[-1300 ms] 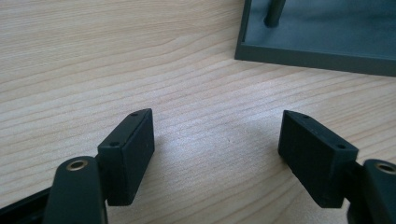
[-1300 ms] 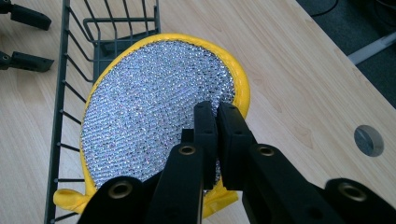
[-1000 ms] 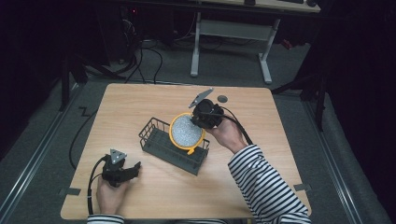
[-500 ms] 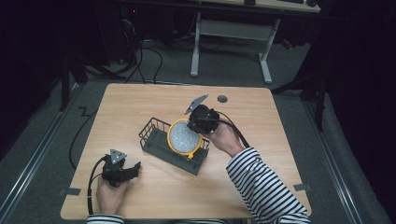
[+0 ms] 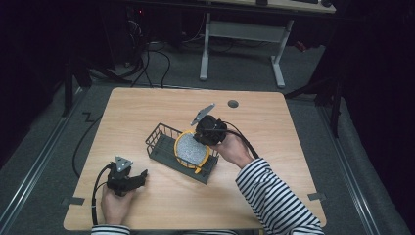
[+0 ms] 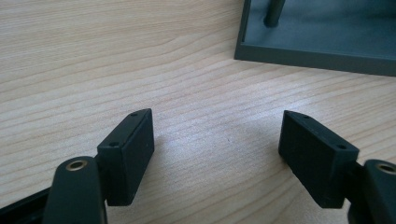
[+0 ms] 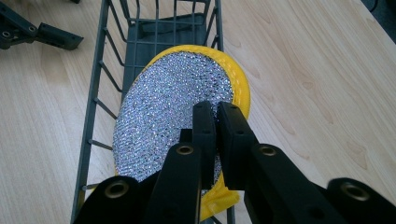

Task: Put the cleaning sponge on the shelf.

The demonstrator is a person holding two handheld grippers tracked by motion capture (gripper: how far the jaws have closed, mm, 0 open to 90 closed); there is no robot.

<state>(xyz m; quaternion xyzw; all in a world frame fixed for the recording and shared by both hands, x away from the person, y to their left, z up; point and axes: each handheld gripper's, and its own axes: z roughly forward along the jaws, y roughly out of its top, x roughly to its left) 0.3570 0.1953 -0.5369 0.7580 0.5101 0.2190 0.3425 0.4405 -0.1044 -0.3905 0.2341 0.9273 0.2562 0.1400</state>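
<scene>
Yellow-rimmed scrubber [image 7: 173, 112] pinched at its edge by right gripper [image 7: 215, 114] jaws — left gripper [image 6: 217, 140] jaws wide, empty.

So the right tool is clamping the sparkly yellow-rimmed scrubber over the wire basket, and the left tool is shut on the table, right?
Not quite. The left tool is open, its jaws spread wide over bare table, as the left gripper view shows. The right tool does clamp the scrubber over the wire basket.

A round scouring pad [image 5: 192, 149] sits in a wire basket [image 5: 159, 142] mid-table; the left gripper [image 5: 131, 180] rests nearer the front-left corner.
</scene>
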